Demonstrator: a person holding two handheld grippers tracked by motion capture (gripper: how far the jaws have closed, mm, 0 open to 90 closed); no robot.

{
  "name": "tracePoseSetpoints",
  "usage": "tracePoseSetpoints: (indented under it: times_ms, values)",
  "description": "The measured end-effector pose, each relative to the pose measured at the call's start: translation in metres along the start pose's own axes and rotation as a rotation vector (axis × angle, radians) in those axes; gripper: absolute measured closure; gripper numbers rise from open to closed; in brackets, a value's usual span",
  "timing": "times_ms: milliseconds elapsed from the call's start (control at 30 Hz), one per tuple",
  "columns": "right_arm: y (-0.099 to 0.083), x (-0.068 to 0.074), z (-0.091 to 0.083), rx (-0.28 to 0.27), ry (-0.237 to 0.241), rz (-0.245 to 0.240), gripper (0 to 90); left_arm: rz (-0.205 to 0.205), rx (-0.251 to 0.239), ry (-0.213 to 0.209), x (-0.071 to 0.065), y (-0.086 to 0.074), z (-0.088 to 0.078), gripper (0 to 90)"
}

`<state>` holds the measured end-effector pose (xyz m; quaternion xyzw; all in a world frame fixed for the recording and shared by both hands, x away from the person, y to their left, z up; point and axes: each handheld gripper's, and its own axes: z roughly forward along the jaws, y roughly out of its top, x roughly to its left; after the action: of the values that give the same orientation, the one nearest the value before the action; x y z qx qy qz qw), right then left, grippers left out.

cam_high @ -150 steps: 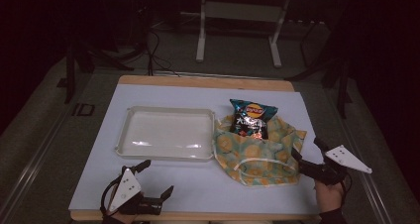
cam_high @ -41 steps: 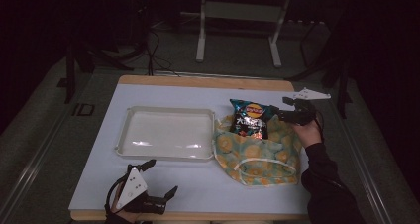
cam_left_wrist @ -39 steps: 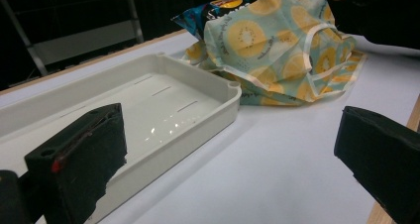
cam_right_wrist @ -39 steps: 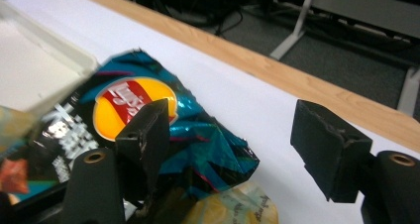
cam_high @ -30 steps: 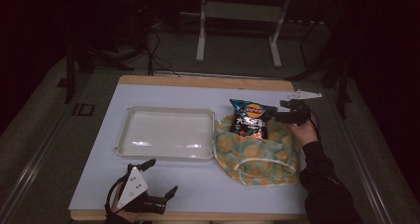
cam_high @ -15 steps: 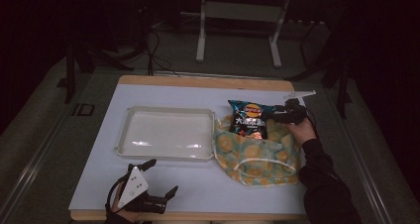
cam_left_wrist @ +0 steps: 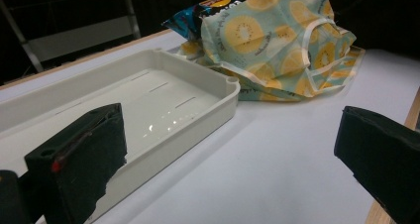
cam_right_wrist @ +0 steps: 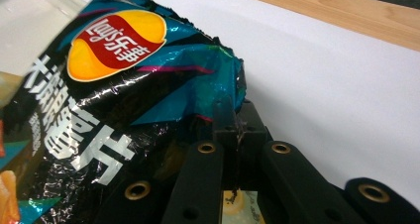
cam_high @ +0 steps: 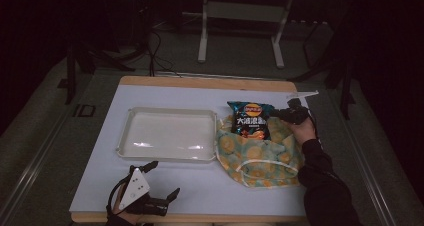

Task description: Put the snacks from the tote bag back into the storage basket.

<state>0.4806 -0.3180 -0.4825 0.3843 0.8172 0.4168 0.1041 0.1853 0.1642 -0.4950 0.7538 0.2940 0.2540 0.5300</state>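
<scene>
A black and teal chip bag (cam_high: 249,120) leans on a yellow-patterned cloth bag (cam_high: 260,153) at the table's right. My right gripper (cam_high: 274,114) is at the chip bag's right edge. In the right gripper view its jaws are closed, and the right gripper (cam_right_wrist: 236,127) pinches the corner of the chip bag (cam_right_wrist: 114,75). My left gripper (cam_high: 164,178) rests near the front left edge, open and holding nothing. In the left gripper view the left gripper (cam_left_wrist: 228,149) faces the white tray (cam_left_wrist: 148,90), the cloth bag (cam_left_wrist: 277,40) and the chip bag (cam_left_wrist: 208,8).
An empty white tray (cam_high: 167,156) lies left of the cloth bag, touching its side. The table's wooden back edge (cam_high: 200,81) runs behind them. A metal stand (cam_high: 240,16) is on the floor beyond the table.
My right gripper came from the front right corner to the chip bag's right edge and shut on its corner. The bag shifted slightly. The left gripper stayed put.
</scene>
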Motion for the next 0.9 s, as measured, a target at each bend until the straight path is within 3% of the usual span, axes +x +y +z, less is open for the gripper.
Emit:
tracePoseSetpoints:
  times_ms: [333, 900]
  values:
    - [0.008, 0.015, -0.016, -0.023, -0.012, -0.042, 90.0, 0.002, 0.000, 0.003, 0.000, 0.000, 0.000, 0.2]
    - [0.025, 0.057, -0.057, -0.171, 0.035, -0.125, 90.0, 0.005, 0.001, 0.012, -0.001, 0.000, 0.001, 0.2]
